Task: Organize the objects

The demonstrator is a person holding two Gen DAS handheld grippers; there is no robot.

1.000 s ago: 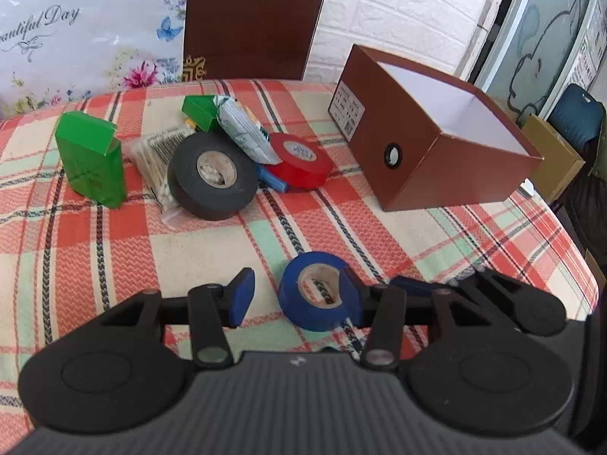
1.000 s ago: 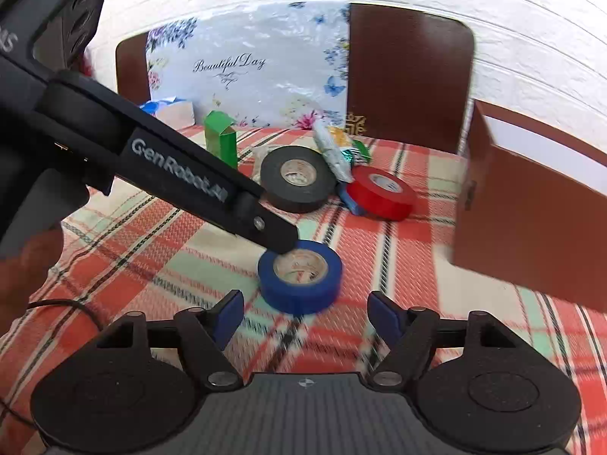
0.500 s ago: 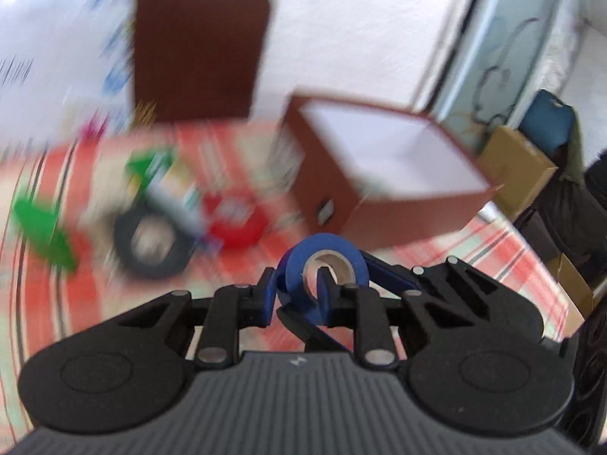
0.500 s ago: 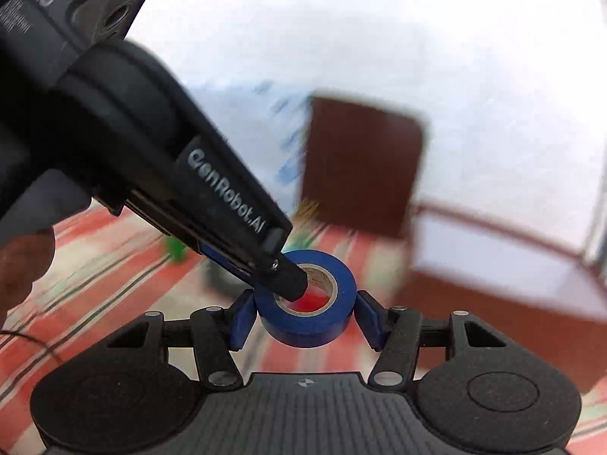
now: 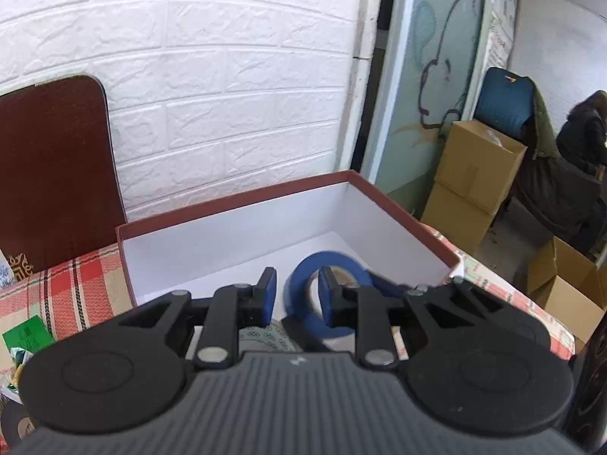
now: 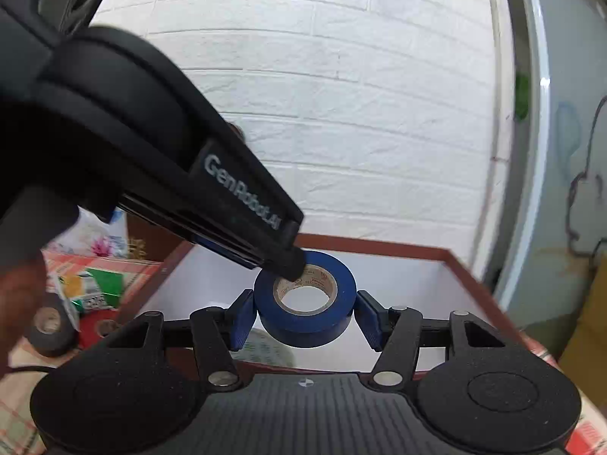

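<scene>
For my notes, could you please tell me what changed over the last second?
The blue tape roll left the tablecloth and hangs over the brown box. The right gripper has just been closing onto its sides; the left gripper pinched its wall. Black roll and red roll stayed.

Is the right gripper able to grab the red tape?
Probably not. The right gripper has just been closing its jaws, now shut on the blue tape; the red tape lies on the table to its left.
</scene>
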